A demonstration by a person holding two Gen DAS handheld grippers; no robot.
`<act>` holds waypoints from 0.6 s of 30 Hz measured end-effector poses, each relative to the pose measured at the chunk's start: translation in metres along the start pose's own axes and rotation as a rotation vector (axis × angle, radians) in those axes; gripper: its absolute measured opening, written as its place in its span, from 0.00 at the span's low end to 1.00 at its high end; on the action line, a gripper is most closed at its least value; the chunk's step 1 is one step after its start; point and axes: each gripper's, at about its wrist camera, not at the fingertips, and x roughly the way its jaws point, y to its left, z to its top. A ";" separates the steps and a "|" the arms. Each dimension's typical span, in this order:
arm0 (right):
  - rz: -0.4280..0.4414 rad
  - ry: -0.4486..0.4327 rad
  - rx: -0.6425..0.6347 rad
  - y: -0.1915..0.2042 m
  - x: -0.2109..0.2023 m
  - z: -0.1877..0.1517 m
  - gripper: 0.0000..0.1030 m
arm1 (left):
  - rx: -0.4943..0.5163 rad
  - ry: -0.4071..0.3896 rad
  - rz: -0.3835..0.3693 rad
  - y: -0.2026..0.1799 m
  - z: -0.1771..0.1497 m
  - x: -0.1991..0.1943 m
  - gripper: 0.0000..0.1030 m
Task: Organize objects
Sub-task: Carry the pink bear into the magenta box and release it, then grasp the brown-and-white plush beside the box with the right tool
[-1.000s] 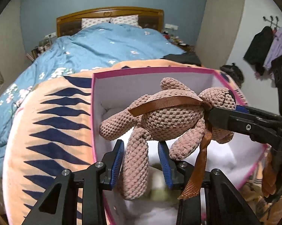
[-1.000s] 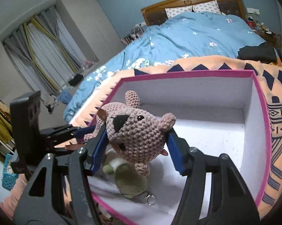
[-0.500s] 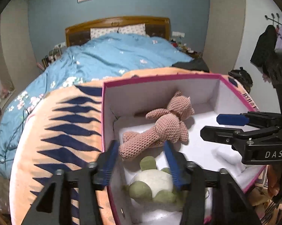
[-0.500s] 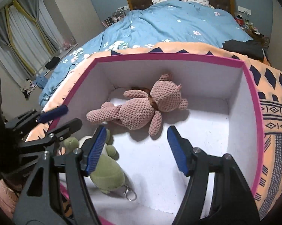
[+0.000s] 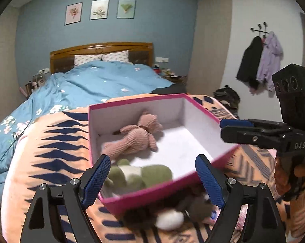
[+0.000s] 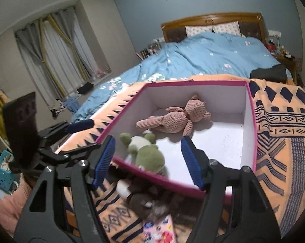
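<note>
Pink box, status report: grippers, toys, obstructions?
Left hand-held gripper open, jaws just opening, empty; right hand-held gripper open. Pink bear lies in pink box. Nothing blocking.

Pink knitted-cloth teddy bear (image 6: 178, 119), nubbly matt; green plush frog (image 6: 146, 151), fuzzy; pink-rimmed white cardboard box (image 6: 247, 125), smooth matt; orange patterned woven blanket (image 6: 284, 141); glossy brown wood headboard (image 5: 101, 48).

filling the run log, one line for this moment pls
left claw: open, just opened | right claw: open | bear, frog: in box
</note>
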 end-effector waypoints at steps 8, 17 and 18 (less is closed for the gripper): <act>0.000 0.026 -0.034 0.018 -0.021 -0.050 0.67 | 0.045 0.034 0.013 -0.022 -0.039 -0.005 0.85; -0.047 0.148 0.007 0.008 0.019 -0.097 0.67 | -0.024 0.139 0.019 -0.011 -0.076 0.018 0.85; -0.048 0.157 0.018 0.006 0.023 -0.100 0.67 | -0.033 0.148 0.023 -0.009 -0.079 0.020 0.85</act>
